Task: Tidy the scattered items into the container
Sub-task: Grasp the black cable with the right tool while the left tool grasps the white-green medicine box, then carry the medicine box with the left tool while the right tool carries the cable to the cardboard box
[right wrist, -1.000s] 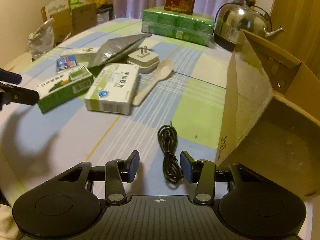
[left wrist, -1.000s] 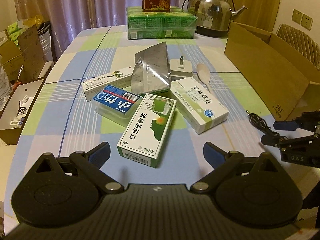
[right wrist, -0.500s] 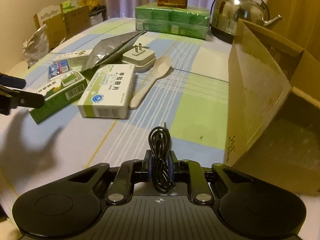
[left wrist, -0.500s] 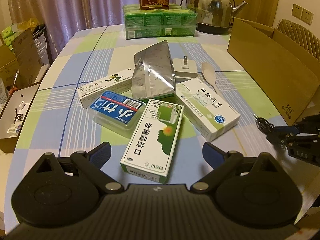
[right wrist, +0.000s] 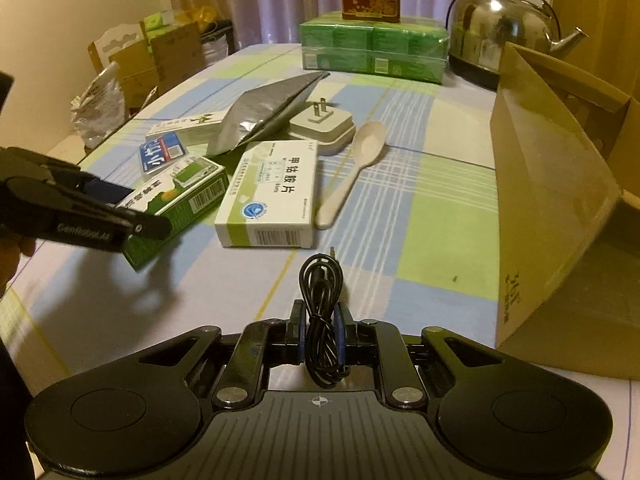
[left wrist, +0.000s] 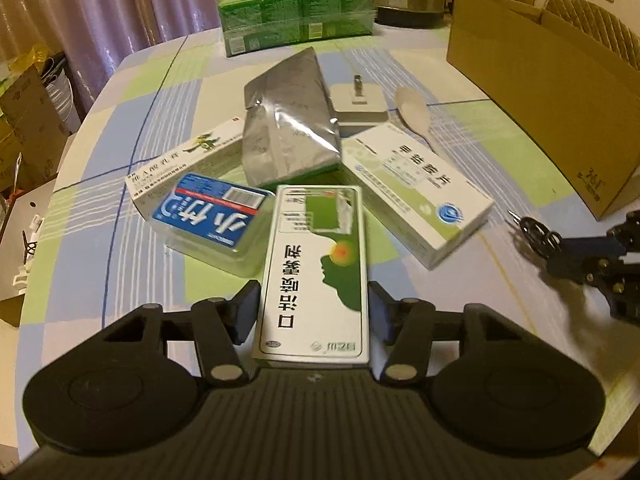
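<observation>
A: Where is the green-and-white rectangular medicine carton (left wrist: pixel 314 276)?

B: Flat on the checked blue-and-green tablecloth (left wrist: pixel 120 240), lying between the fingers of the left gripper (left wrist: pixel 313 310). The blue pads sit just beside its long sides; the jaws are only partly closed, and I cannot tell whether they touch the card.

A: And the right gripper (right wrist: pixel 320 334)?

B: Jaws together, clamped on a coiled black cable (right wrist: pixel 322 312). The loop and its plug tip stick out forward.

A: Neighbours of the carton?

B: Its far end touches a blue-labelled clear plastic case (left wrist: pixel 210 220) on the left. To its right, a white carton with a pale green band (left wrist: pixel 416 196). Beyond lies a crumpled silver foil pouch (left wrist: pixel 290 120), which overlaps a long white tube box (left wrist: pixel 184 160). Near the pouch: a white plug adapter (left wrist: pixel 360 104), prongs up, and a cream plastic spoon (right wrist: pixel 352 168).

A: The container?

B: An open brown cardboard box (right wrist: pixel 560 200), at the table's right side, well apart from the carton. Farther back: a wrapped green pack (right wrist: pixel 372 46) and a steel kettle (right wrist: pixel 502 28).
</observation>
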`<state>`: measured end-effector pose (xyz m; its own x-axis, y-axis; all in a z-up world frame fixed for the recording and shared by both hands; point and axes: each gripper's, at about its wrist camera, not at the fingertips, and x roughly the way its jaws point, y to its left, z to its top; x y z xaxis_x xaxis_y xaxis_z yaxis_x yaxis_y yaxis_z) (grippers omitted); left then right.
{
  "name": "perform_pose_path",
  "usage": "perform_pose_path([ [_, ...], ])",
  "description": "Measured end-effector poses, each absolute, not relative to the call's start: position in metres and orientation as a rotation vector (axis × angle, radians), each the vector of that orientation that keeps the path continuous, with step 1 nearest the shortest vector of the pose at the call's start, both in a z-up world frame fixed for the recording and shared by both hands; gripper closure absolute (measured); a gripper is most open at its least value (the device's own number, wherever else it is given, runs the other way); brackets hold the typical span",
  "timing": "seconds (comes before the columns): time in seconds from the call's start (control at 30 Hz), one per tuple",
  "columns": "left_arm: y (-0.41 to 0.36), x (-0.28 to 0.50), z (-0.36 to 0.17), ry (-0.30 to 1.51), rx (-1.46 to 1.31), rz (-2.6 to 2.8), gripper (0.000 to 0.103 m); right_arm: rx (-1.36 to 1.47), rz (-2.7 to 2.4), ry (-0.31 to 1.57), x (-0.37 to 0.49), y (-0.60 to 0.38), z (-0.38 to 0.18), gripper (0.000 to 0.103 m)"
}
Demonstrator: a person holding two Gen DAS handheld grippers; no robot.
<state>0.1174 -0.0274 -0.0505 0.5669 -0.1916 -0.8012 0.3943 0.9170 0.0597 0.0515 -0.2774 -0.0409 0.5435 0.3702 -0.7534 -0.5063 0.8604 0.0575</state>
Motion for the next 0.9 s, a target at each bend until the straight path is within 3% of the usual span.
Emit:
perform_pose_path([
  [0.43, -0.069, 0.032, -0.045, 0.939, 0.230, -0.444, 0.052, -0.158, 0.464, 0.865, 0.034, -0.304, -0.047, 0.092],
  [0.67, -0.081, 0.033, -0.049, 0.935, 0.238, -0.445, 0.044, -0.161, 0.464, 0.849, 0.032, -0.308, -0.047, 0.092],
  [0.9, -0.082, 0.045, -0.051, 0.941, 0.235, -0.436, 0.044, -0.187, 0.471, 0.834, 0.035, -0.303, -0.050, 0.091],
])
